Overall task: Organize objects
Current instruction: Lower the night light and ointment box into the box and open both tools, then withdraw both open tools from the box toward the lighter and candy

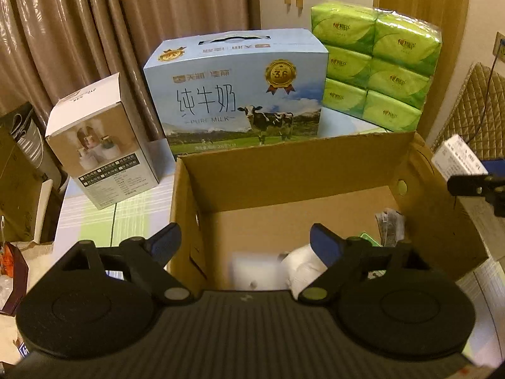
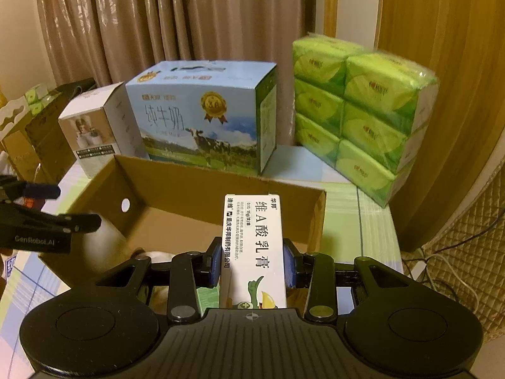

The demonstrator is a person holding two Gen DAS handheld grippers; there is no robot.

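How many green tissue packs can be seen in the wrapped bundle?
6 show on its front: the green tissue bundle stands right of the milk carton, two columns of three. More packs may be hidden behind.

- Brown curtains [image 2: 176,19] hang in folds behind the table [image 2: 353,208].
- A wooden panel [image 2: 442,63] stands on the right side.
- A quilted cover [image 1: 473,107] is near cables [image 2: 442,262].
- Light is dim and warm.
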